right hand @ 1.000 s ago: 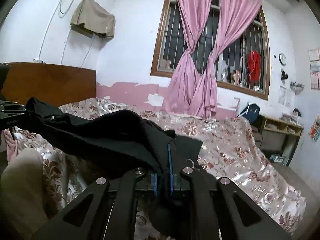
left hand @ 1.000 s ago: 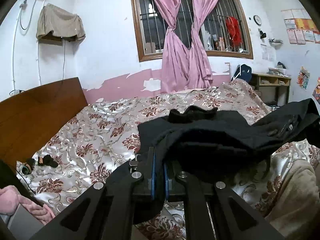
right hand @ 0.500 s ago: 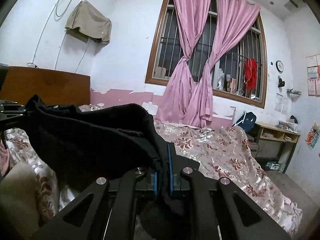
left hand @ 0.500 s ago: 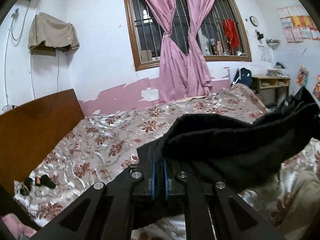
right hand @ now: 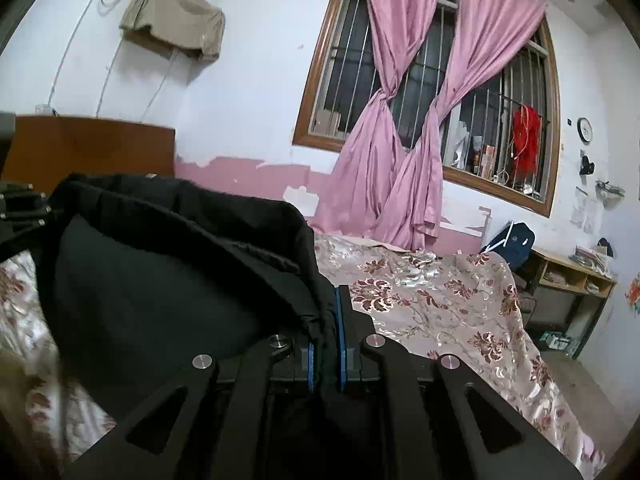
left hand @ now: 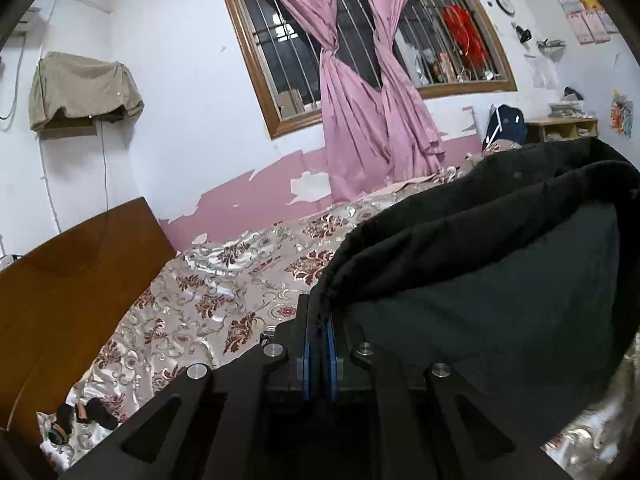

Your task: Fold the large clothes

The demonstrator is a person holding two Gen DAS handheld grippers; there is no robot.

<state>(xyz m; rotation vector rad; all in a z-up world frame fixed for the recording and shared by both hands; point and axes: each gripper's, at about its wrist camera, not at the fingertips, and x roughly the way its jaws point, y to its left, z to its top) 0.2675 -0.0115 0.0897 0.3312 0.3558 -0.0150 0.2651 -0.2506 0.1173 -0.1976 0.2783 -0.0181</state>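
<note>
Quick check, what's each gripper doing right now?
Left gripper: shut on the black garment, fabric pinched between its fingers.
Right gripper: shut on the black garment's other end, which hangs stretched between the two above the bed.

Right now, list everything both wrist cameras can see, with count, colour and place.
black fabric garment: one, black, stretched between both grippers above the bed
floral satin bedspread: one, beige with red flowers, covering the bed
wooden headboard: one, brown, left end of the bed
pink curtains: two, pink, knotted at the barred window
cloth-covered wall unit: one, tan, high on the wall
round wall clock: one, white, right of the window
dark backpack: one, navy, beside the desk
wooden desk: one, light wood, right corner
small dark items: a few, black, on the bedspread by the headboard
left gripper: one, black, fingers shut on the garment
right gripper: one, black, fingers shut on the garment
</note>
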